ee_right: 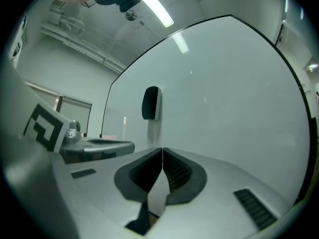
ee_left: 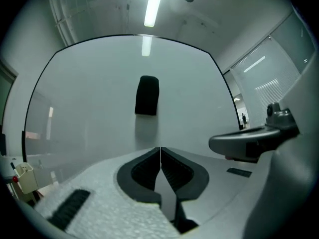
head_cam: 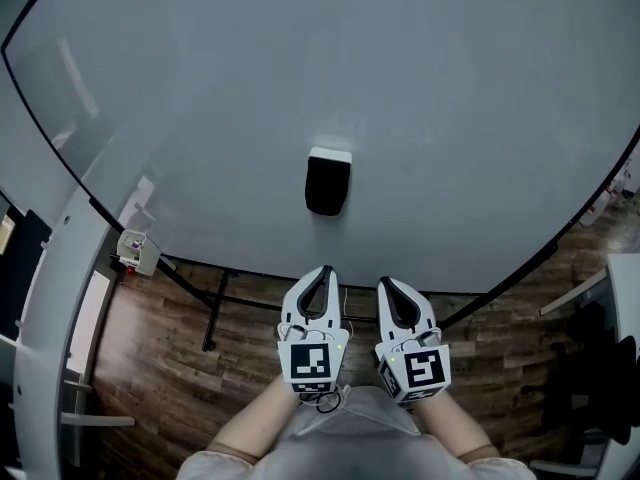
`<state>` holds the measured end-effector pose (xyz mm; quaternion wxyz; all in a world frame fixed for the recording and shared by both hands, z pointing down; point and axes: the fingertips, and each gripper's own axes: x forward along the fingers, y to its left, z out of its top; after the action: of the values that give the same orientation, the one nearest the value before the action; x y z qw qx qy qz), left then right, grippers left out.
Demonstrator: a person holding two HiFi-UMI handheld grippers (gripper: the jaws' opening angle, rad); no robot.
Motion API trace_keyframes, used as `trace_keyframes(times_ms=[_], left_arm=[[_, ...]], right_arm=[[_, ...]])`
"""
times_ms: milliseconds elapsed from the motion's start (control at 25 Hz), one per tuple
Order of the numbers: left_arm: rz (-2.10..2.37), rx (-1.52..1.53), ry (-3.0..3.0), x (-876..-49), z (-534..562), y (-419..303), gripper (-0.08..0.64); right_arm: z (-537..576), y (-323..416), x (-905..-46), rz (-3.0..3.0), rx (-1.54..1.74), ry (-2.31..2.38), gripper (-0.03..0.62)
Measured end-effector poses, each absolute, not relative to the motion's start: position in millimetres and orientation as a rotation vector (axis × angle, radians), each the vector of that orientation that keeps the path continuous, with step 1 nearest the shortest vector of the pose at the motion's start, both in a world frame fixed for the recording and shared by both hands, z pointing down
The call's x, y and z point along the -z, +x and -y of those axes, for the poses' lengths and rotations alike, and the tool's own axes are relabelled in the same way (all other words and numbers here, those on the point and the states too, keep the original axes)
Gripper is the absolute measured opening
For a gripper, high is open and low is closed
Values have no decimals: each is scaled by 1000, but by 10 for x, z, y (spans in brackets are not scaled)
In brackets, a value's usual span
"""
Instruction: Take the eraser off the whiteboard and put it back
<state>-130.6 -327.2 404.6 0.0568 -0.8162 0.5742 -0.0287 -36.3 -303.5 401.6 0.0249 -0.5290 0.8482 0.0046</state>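
The black, block-shaped eraser (head_cam: 328,183) with its white backing sits flat against the large glossy whiteboard (head_cam: 450,98), near the middle of the panel with bare board all around it. Nothing props it up, so I take it to cling by a magnet. That would explain why it stays on an upright face.

Both tools are held low and side by side, close in front of the person's body, noses aimed at the board. The left claw (head_cam: 325,273) is pinched fully together, its ribbed dark pads meeting edge to edge with nothing between them. The right claw (head_cam: 385,283) is the same, closed tight and empty. Neither touches the eraser, which stands well apart from both tips. From the left gripper view it lies almost dead ahead, above the closed tips (ee_left: 160,148), so the left looks the better lined up to reach for it.

Below the board's edge you see its black metal stand (head_cam: 215,318) and the brown wood-plank floor (head_cam: 150,368).

With the eraser on the board and both claws closed, I judge this a resting pose, either before the pick or once the eraser is back.
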Motion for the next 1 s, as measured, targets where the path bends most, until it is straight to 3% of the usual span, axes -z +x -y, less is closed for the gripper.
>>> trace_keyframes(times_ms=[280, 1000], left_arm=[[-1769, 101, -2595, -4412, 3011, -1315, 17], [-1703, 85, -2575, -4181, 3041, -1329, 17]], right_arm=[[2956, -412, -4056, -2594, -17, -1624, 26], [2945, -585, -4145, -2705, -53, -1581, 26]])
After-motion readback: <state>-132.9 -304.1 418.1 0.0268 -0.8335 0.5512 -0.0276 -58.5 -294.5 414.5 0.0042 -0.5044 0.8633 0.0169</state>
